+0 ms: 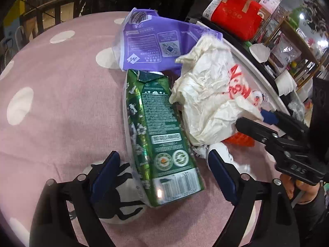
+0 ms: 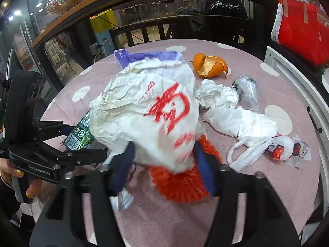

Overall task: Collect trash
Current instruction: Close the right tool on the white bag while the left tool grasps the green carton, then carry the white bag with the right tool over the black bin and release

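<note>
On the pink cloth (image 1: pixel 61 107) with white dots, nearest the left gripper (image 1: pixel 164 177), a green carton (image 1: pixel 160 135) lies flat between its blue pads; the jaws stand wide and neither pad presses on it. Just beside the carton, the right gripper (image 2: pixel 164 164) has its pads against the two sides of a crumpled white bag (image 2: pixel 148 115) with red print, above an orange net (image 2: pixel 183 187). Behind the bag lies a purple packet (image 1: pixel 160 43). Farther along the cloth, to the right, lie a white tissue (image 2: pixel 218 94), a knotted bag (image 2: pixel 273 148), a clear wrapper (image 2: pixel 246 90) and orange peel (image 2: pixel 211 65). Past the table's rim stands a red bag (image 2: pixel 302 24) on a cluttered shelf, with a dark railing (image 2: pixel 156 30) and shop lights beyond.
</note>
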`<state>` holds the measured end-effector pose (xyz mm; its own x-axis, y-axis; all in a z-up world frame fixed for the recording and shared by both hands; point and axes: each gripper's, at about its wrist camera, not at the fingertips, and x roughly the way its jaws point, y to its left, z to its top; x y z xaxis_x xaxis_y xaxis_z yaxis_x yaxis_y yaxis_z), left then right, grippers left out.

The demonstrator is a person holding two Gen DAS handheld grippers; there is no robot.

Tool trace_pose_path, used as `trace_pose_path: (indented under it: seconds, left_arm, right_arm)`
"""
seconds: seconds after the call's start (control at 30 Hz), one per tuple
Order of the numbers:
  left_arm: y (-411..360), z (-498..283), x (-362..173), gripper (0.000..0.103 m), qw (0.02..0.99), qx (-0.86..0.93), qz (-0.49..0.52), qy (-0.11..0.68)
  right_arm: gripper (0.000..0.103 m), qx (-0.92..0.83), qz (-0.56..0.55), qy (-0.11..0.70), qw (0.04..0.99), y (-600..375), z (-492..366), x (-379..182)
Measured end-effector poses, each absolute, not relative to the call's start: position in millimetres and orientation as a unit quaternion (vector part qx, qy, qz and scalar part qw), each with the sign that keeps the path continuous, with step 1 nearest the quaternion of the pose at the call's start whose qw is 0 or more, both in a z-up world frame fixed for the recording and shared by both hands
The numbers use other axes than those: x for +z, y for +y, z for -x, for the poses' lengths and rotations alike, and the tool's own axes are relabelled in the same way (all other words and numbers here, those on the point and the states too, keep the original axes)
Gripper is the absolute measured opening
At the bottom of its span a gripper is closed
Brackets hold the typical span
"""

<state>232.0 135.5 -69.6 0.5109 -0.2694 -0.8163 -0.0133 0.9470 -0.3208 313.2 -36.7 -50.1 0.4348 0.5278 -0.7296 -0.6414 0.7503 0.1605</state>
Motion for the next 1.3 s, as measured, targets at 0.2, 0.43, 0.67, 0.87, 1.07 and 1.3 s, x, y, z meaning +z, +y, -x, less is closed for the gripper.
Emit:
trace_pose_path:
  seconds: [0.2,0.43,0.67,0.87,1.07,1.3]
  left_arm:
    - [140,-228,-65,0.085,0.859,-0.079,0.157,0.481]
    - [138,-237,-69,0.077,0.861,-0.058,0.138,0.486]
    - [137,-241,-68,0.052,0.870,-0.037,0.115,0.478]
    - [144,-224,-66,0.052,0.875,-0.032,0.132,0.465]
    - [146,-192,-51,0.048,0.893,-0.023,0.130,0.430]
    - [137,-158,-42,0.048,0.907,-0.015,0.127,0.401]
  right_arm:
    - [0.025,0.345,0.059,0.380,0.856,-43,-299,-40]
    - [0.022,0.340,0.064,0.345,0.872,-55,-273,-16]
    - [0.022,0.335,0.069,0.325,0.882,-71,-246,-5]
    - [0.022,0.324,0.059,0.316,0.890,-89,-226,-6]
    - [0.022,0.317,0.046,0.311,0.895,-109,-209,-9]
    - [0.022,0.306,0.033,0.307,0.901,-132,-189,-13]
